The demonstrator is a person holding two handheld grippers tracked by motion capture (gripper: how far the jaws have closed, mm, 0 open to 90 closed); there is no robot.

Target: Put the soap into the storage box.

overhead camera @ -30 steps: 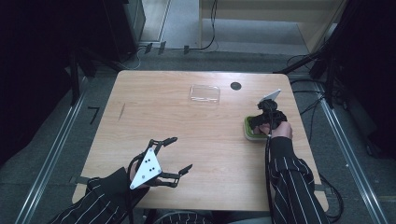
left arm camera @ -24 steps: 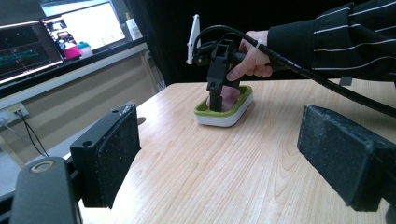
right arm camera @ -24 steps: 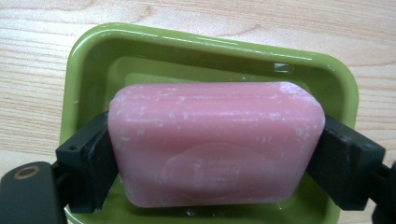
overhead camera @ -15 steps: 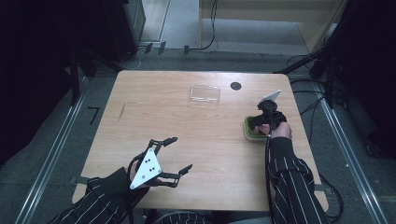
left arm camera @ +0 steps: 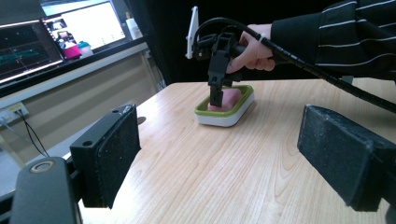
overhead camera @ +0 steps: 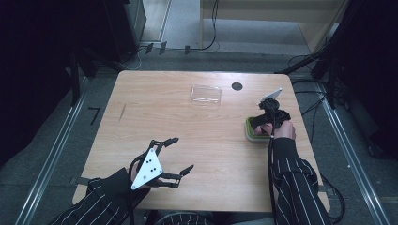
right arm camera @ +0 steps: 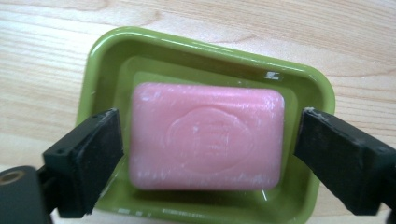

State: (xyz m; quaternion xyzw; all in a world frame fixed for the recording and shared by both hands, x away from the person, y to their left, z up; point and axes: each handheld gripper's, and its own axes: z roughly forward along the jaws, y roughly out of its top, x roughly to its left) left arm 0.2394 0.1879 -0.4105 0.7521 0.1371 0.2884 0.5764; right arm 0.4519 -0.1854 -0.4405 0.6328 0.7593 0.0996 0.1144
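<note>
- We had the right gripper (right arm camera: 205, 154) lowered, jaws spread astride the pink soap (right arm camera: 207, 136) in its green dish (right arm camera: 100, 51), not yet gripping.
- Our left gripper (overhead camera: 176, 157) waited wide open, empty; closing and lifting remained.

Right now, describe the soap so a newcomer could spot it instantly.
On the wooden table, look to the person's right edge for the green soap dish. The pink soap bar lies flat in it, between the right gripper's open jaws; an oval stamp marks its top, the only pink thing there.
</note>
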